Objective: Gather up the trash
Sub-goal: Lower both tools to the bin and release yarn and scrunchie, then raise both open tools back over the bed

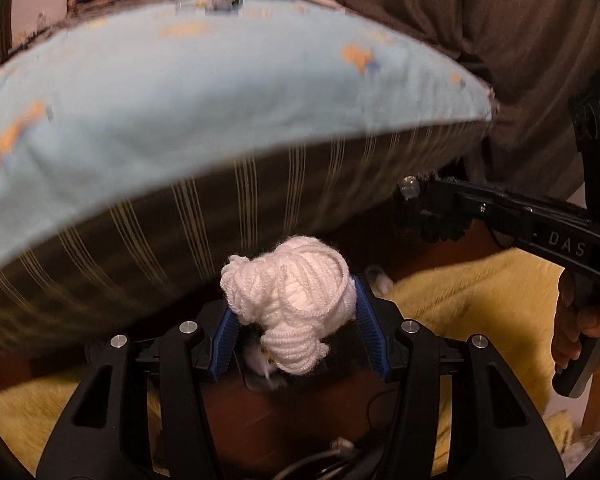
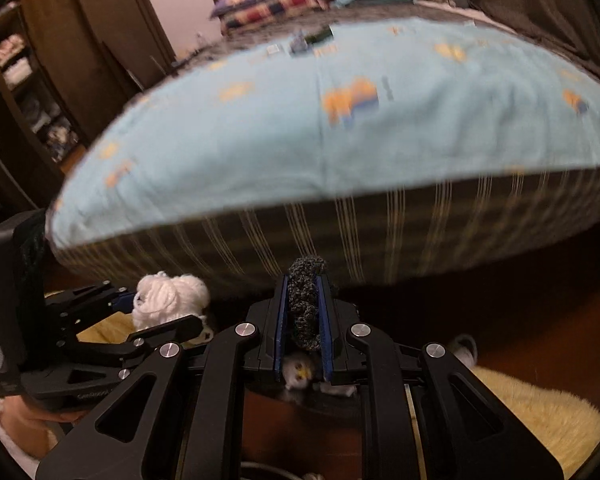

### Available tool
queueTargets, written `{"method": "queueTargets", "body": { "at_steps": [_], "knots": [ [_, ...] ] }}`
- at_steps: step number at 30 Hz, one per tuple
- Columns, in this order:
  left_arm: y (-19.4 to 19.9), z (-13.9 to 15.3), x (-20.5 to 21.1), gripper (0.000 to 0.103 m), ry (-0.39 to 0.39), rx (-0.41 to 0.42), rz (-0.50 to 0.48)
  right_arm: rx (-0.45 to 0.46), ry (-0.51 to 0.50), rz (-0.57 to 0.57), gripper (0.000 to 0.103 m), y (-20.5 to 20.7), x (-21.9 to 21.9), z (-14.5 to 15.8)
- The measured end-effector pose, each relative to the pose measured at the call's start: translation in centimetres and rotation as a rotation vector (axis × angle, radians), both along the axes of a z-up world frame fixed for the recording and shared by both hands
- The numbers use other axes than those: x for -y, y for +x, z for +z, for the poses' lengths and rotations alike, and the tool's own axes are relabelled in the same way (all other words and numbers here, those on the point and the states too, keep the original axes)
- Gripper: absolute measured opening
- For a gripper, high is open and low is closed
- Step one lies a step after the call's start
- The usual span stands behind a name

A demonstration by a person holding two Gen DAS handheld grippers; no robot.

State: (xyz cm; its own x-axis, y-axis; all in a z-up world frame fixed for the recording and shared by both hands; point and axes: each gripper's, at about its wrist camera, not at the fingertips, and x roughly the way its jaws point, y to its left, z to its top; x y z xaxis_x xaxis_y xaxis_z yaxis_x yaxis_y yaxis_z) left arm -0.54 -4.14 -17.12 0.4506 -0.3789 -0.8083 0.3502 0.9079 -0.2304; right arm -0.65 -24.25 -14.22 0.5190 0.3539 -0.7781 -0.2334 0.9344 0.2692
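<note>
White yarn ball [image 1: 290, 308] sits pinched between the blue pads [image 1: 366, 312] of the left gripper [image 1: 296, 312], and it bulges out above the fingertips. Beside it, the right gripper [image 2: 305, 304] has its jaws pressed nearly together on a dark knitted scrap [image 2: 305, 300], which stands up between the pads. Both tools hang low in front of the bed [image 2: 340, 220] with a pale blue sheet [image 1: 180, 100]. Under them lies a yellow fluffy rug [image 1: 480, 300] on the brown floor [image 2: 500, 312]. A hand [image 1: 580, 332] holds the right handle.
</note>
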Motion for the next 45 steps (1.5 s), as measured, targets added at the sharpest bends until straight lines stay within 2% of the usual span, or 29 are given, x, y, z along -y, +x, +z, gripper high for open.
{"method": "queueTargets", "body": {
  "at_steps": [6,9,15,19,23,27,31,34,37,39,41,42,44,45],
  "knots": [
    [0.6,-4.6,0.7,0.051,0.023,-0.066,-0.001,-0.118,0.005,-0.039,0.016,0.6,0.1,-5.5],
    [0.9,-6.6,1.0,0.051,0.037,-0.098,-0.014,-0.170,0.033,-0.055,0.016,0.8,0.3,-7.7],
    [2.0,-10.6,1.1,0.051,0.054,-0.184,-0.009,-0.230,0.019,-0.073,0.016,2.0,0.0,-11.0],
    [2.4,-12.6,1.0,0.051,0.072,-0.226,-0.013,-0.249,-0.025,-0.076,0.016,2.4,-0.8,-12.6],
    [3.0,-13.7,1.1,0.052,0.076,-0.259,-0.019,-0.267,-0.023,-0.078,0.016,3.2,-1.0,-13.3],
    [3.2,-14.0,1.2,0.054,0.080,-0.268,-0.026,-0.267,-0.019,-0.084,0.018,3.6,-0.7,-13.4],
    [3.4,-13.4,1.8,0.062,0.093,-0.253,-0.028,-0.262,-0.011,-0.090,0.020,3.8,-0.5,-13.1],
    [3.3,-12.7,1.8,0.071,0.104,-0.231,-0.021,-0.248,-0.008,-0.102,0.031,3.6,-0.2,-12.6],
    [3.0,-11.7,1.4,0.072,0.111,-0.212,-0.008,-0.223,-0.008,-0.118,0.039,3.5,0.2,-11.6],
    [2.8,-10.9,1.2,0.074,0.110,-0.196,-0.001,-0.199,-0.002,-0.130,0.048,3.3,0.7,-10.6],
    [2.5,-9.5,0.8,0.077,0.110,-0.165,0.010,-0.176,0.004,-0.139,0.064,3.2,1.0,-9.5],
    [2.4,-8.9,0.6,0.078,0.113,-0.155,0.015,-0.166,0.005,-0.142,0.067,3.2,1.1,-9.1],
    [2.2,-7.3,0.3,0.082,0.113,-0.126,0.027,-0.135,0.004,-0.140,0.081,3.0,1.3,-7.6],
    [2.1,-6.4,0.2,0.083,0.110,-0.108,0.031,-0.118,-0.003,-0.139,0.084,3.0,1.3,-6.9]
  ]
}}
